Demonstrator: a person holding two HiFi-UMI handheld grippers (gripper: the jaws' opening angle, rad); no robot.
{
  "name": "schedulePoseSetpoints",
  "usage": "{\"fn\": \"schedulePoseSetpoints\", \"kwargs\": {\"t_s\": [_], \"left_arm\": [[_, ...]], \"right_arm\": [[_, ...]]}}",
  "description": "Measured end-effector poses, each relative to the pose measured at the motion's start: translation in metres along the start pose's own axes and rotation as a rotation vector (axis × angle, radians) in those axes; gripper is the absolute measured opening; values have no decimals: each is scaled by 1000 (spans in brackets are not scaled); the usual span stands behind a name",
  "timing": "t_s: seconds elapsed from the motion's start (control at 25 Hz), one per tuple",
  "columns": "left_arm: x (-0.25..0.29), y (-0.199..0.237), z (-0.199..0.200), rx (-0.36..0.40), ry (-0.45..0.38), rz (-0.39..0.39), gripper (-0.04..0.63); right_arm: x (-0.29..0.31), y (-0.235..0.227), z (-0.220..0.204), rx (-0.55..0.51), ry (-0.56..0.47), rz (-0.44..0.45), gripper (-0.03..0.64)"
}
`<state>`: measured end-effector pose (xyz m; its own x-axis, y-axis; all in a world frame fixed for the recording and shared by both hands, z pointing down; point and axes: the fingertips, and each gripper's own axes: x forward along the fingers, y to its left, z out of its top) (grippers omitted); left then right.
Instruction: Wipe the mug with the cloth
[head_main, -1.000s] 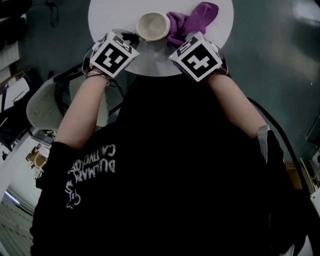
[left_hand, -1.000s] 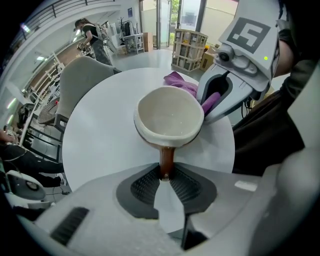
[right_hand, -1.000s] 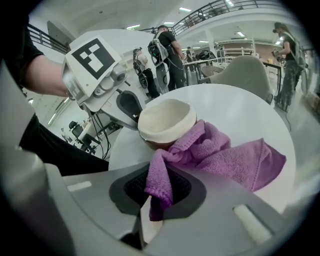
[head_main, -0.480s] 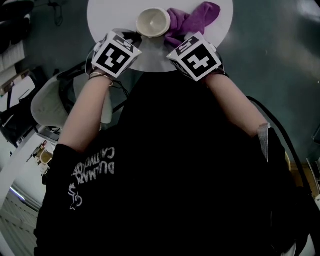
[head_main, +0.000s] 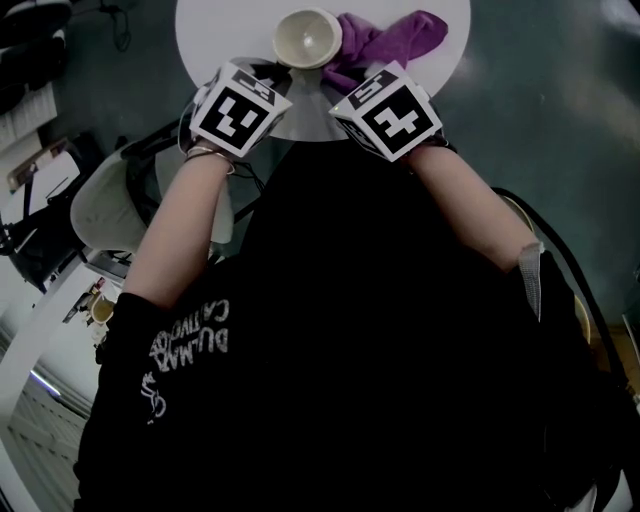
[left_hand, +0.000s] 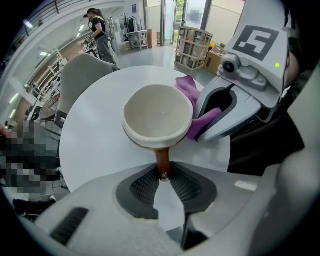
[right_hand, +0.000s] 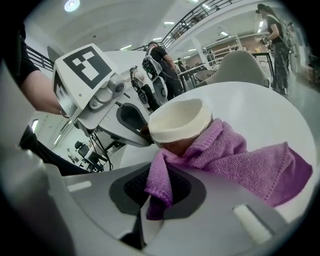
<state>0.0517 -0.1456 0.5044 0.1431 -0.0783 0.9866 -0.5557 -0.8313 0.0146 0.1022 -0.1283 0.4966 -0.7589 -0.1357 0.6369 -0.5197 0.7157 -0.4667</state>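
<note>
The mug (left_hand: 157, 117) is caught by its handle between the jaws of the left gripper (left_hand: 164, 176), which are opening. The purple cloth (right_hand: 235, 160) is pinched tight in the right gripper (right_hand: 150, 192) and pressed up against the mug.

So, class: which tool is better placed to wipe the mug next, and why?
Right. The right tool grips the cloth, pressed against the mug; the left tool, jaws opening, has the handle between them.

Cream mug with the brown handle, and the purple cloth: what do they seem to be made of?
Cream mug with brown handle: probably glazed ceramic, from its thick rounded rim, smooth inside and glossy handle. Purple cloth: soft knitted or terry fabric, fibre unclear; fuzzy looped surface, limp folds.
</note>
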Motion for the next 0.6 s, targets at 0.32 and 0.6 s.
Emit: {"fn": "schedulePoseSetpoints", "kwargs": {"t_s": [0.32, 0.6], "left_arm": [[1, -5, 4, 19, 14, -2, 74], [5, -13, 4, 33, 9, -12, 78]], "right_arm": [[4, -2, 3, 27, -12, 7, 37], [11, -1, 6, 73, -36, 10, 37]]}}
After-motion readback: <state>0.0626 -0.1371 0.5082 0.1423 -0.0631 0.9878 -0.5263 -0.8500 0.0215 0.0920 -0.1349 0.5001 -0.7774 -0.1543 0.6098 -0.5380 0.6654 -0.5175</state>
